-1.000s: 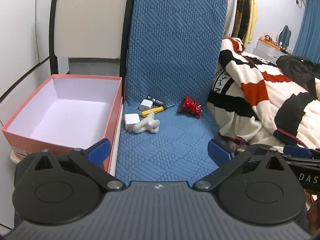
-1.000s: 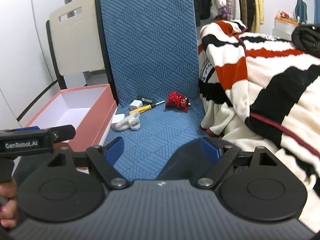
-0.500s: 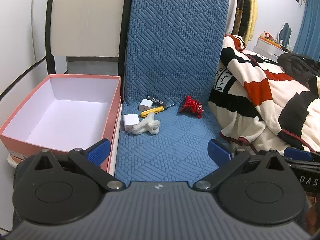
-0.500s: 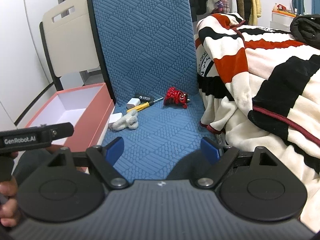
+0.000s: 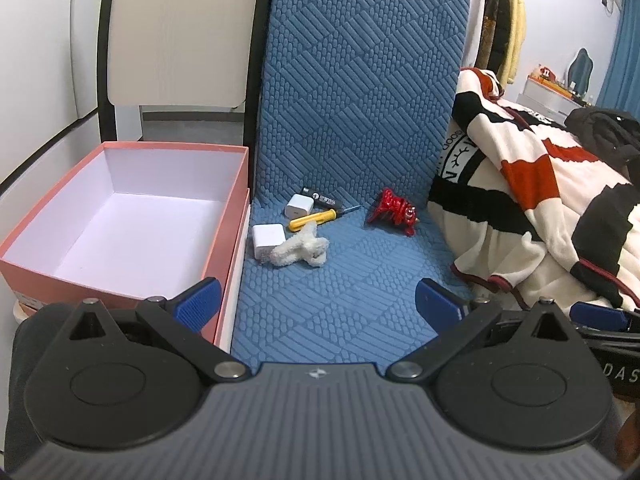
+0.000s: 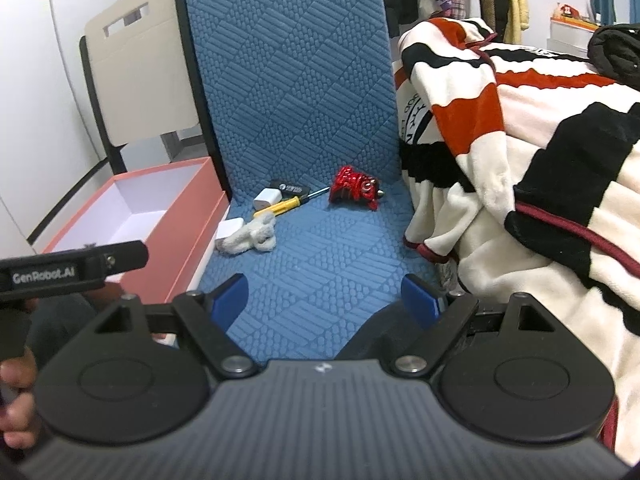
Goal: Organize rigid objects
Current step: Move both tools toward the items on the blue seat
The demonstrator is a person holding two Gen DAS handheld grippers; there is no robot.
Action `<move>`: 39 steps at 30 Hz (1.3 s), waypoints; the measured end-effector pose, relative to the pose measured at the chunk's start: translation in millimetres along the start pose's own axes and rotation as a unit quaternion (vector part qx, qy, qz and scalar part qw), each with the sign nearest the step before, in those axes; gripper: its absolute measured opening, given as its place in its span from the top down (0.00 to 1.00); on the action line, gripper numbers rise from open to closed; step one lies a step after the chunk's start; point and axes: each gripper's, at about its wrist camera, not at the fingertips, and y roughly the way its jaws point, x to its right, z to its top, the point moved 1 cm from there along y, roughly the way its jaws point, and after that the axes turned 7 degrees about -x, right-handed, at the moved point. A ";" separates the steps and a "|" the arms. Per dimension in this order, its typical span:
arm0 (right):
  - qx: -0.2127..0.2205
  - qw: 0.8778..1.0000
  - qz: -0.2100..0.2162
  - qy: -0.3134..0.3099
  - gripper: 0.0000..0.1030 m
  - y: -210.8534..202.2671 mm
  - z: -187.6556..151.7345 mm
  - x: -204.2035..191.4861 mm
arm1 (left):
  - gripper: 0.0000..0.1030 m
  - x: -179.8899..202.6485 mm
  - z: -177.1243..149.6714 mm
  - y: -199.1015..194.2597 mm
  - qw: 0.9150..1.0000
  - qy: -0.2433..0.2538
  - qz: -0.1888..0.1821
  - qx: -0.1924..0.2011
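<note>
A bedroom: a blue quilted chair cushion [image 5: 352,288] covers the seat and back of a chair, with a bed under a striped red, black and cream blanket [image 6: 540,152] just to its right and clothes hanging behind.

At the back of the seat lies a small cluster of things: a white charger cube [image 5: 267,239] touching a fuzzy white toy [image 5: 302,247], a second white charger [image 5: 298,205], a yellow-handled screwdriver [image 5: 314,219], a black flat gadget [image 5: 322,200] and, a little apart to the right, a red figurine [image 5: 394,211].

The left gripper [image 5: 318,305] hovers low over the front of the seat, its blue-tipped fingers spread wide and holding nothing. The right gripper [image 6: 324,300] is beside it, likewise wide open and empty. Both are well short of the objects.

Possible trouble from here: the objects lie close together, so reaching for one may nudge its neighbours. The screwdriver could roll on the ribbed fabric. The soft toy touches the charger cube and might be caught with it, though it is not a rigid thing.

To the left of the seat stands a pink open box [image 5: 224,216] with a white lining. It appears empty, so nothing seems sorted yet.
</note>
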 end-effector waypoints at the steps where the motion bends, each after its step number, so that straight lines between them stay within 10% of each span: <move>1: 0.001 1.000 0.000 -0.001 0.17 -0.2 -0.2 0.0 | 0.00 0.5 -0.4 0.2 1.000 0.001 0.000 0.001; 39: 0.001 0.999 0.010 0.042 0.17 13.3 2.7 5.2 | 0.00 -3.2 5.3 25.8 0.999 0.020 -0.017 -0.022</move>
